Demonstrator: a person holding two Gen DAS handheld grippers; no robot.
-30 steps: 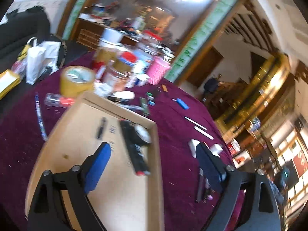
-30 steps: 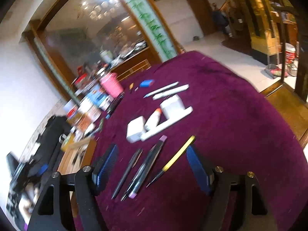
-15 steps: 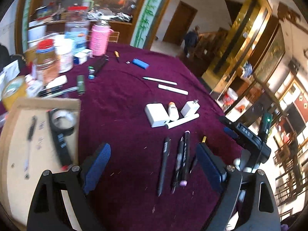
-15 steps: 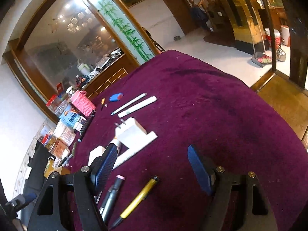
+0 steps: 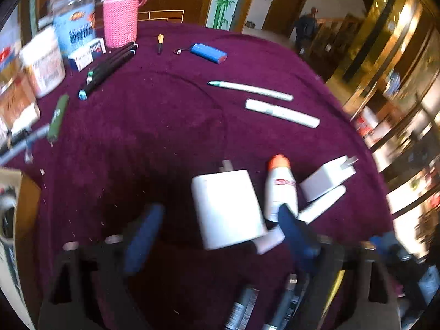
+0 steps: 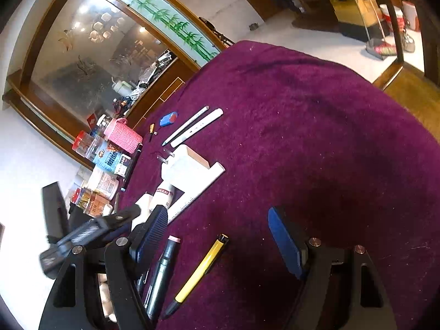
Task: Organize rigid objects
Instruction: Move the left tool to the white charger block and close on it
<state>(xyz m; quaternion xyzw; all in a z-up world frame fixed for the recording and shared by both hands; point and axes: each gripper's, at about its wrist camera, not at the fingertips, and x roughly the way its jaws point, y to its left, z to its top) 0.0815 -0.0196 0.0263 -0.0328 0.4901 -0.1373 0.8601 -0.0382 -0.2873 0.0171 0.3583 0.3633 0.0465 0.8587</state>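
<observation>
In the left wrist view my left gripper (image 5: 220, 209) hangs low over the purple cloth. Its jaws are closing around a large white charger block (image 5: 228, 209), and a gap still shows on both sides. Beside the block lie a white glue bottle with an orange cap (image 5: 280, 189), a small white plug (image 5: 327, 176) and a white bar (image 5: 321, 206). My right gripper (image 6: 217, 211) stands open over the cloth, with a yellow pen (image 6: 203, 269) lying below between its fingers. A dark pen with a pink end (image 6: 165, 264) lies by its left finger.
Two white pens (image 5: 283, 112), a blue cylinder (image 5: 209, 52), black markers (image 5: 110, 66), a pink knitted cup (image 5: 121, 16) and several jars (image 5: 44, 60) sit farther back. A wooden tray (image 5: 24, 192) is at the left edge. The table edge (image 6: 385, 88) drops off on the right.
My left gripper has swung from above the wooden tray over to the white charger block and sunk lower, with its jaws narrower. The right gripper dropped toward the pens, then held still.
</observation>
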